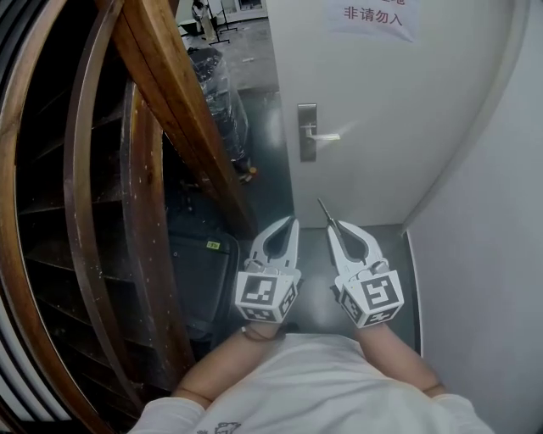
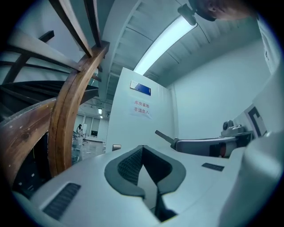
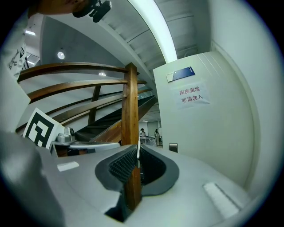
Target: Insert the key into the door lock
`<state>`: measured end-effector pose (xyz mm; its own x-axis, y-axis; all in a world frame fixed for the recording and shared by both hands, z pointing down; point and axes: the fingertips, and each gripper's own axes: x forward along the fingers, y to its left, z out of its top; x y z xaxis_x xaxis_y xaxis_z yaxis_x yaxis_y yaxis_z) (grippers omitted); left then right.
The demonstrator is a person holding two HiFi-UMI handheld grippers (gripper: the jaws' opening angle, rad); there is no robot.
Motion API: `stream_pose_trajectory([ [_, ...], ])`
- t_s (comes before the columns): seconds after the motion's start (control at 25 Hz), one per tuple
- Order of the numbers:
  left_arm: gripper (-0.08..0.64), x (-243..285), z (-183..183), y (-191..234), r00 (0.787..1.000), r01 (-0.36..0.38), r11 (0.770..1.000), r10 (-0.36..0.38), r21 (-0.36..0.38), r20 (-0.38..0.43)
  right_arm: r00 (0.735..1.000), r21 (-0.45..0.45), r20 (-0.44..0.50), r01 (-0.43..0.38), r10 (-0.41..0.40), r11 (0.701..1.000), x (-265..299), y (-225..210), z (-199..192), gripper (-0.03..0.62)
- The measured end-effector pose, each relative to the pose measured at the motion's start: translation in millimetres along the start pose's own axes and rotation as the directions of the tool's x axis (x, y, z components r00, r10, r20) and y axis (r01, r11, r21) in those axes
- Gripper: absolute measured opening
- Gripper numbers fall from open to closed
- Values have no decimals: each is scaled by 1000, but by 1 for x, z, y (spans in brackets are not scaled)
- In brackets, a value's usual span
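Note:
The white door (image 1: 399, 110) stands ahead, its steel lock plate and lever handle (image 1: 308, 131) well beyond both grippers. My right gripper (image 1: 333, 227) is shut on a thin metal key (image 1: 325, 209), whose blade pokes out past the tips toward the door. The right gripper view shows the key (image 3: 138, 150) edge-on between the pads, and the lock plate (image 3: 173, 147) small and far to its right. Just to the left, my left gripper (image 1: 291, 220) is shut with nothing in it. In the left gripper view, the key (image 2: 162, 135) and lock plate (image 2: 116, 147) both show.
A curved wooden stair rail (image 1: 161, 102) and dark steps fill the left side. A black case (image 1: 199, 271) lies on the floor by the rail. A white wall (image 1: 484, 254) closes the right. A paper sign (image 1: 373, 17) with red print hangs on the door.

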<state>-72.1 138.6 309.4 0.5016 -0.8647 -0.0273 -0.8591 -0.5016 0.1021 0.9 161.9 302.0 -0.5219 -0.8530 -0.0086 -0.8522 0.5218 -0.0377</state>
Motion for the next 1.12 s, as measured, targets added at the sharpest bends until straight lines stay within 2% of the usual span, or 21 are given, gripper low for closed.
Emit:
stream_pose_trajectory([
  [0.24, 6, 11, 8, 35, 999, 40, 999, -40, 19, 2, 999, 5, -6, 34, -33, 999, 32, 5, -5, 25],
  [0.52, 6, 26, 9, 62, 999, 36, 999, -35, 33, -11, 999, -4, -5, 50, -50, 999, 62, 0, -1, 25],
  [0.8, 6, 70, 3, 85, 1000, 16, 1000, -16, 23, -8, 999, 14, -24, 42, -42, 999, 105, -37, -14, 25],
  [1.12, 6, 157, -8, 113, 999, -38, 999, 38, 37, 6, 998, 38, -53, -14, 16, 999, 168, -103, -25, 25],
])
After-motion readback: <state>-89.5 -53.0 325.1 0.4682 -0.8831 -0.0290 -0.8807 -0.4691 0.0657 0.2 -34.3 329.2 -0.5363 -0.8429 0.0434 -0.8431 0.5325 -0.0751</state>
